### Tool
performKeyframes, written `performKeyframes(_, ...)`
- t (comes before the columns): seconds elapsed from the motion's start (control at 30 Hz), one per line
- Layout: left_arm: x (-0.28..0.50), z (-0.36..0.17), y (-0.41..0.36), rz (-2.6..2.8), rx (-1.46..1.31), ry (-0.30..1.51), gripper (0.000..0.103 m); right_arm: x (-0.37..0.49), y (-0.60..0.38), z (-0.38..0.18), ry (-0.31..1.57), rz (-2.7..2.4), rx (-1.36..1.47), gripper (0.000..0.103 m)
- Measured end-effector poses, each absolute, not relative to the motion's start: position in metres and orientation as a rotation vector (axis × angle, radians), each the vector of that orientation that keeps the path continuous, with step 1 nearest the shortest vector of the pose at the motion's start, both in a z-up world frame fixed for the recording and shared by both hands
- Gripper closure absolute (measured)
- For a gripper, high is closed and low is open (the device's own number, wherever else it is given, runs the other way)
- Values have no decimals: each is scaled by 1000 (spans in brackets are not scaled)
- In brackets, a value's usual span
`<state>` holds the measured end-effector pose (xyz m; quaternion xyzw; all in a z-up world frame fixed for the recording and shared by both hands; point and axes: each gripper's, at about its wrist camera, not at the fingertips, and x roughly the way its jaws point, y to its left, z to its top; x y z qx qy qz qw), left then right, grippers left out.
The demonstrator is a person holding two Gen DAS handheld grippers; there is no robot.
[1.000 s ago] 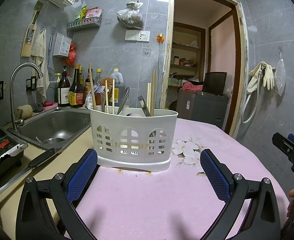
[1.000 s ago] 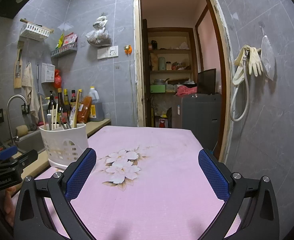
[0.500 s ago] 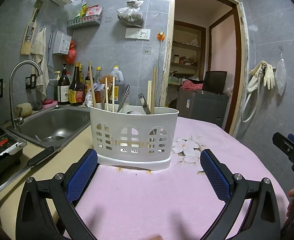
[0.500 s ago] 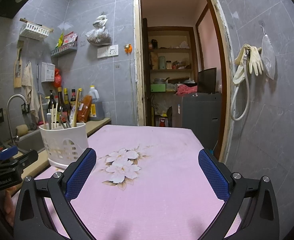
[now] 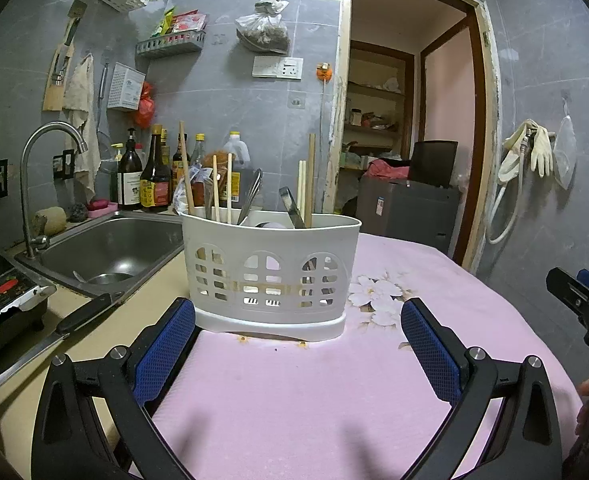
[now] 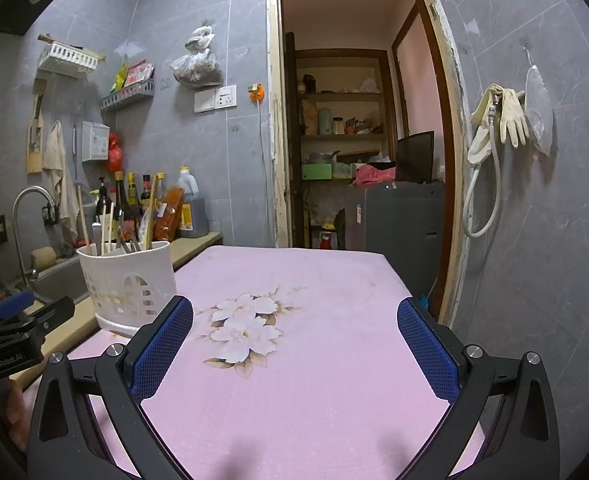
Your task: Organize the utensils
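Both jaws spread, empty; white slotted plastic utensil caddy [image 5: 269,271] sits on pink-clothed worktop [image 5: 294,392] just ahead of your left gripper [image 5: 294,344]; right gripper [image 6: 294,344] well off; approach slow, pinch one wooden chopstick [image 5: 185,172] near its top, lift straight up w/o tipping caddy.

At the bottom of the frame the left tool [image 5: 296,344] stands wide apart, its blue pads empty, above the pink table [image 5: 294,392]. Centred just beyond it sits a white utensil holder [image 5: 270,276] with chopsticks [image 5: 222,192] and metal utensils [image 5: 292,212] standing upright inside. A steel sink [image 5: 106,248] and tap [image 5: 34,176] fill the left middle. The right tool [image 5: 582,300] juts in at the right edge.
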<state>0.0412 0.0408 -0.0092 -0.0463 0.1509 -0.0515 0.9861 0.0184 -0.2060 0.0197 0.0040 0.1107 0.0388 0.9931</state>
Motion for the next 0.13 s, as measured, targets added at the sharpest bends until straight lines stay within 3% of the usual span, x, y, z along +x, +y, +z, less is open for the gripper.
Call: performKeyframes(0.13,41,-10,40,-110,-83,304,2,19,-206,17,227,80,11,0)
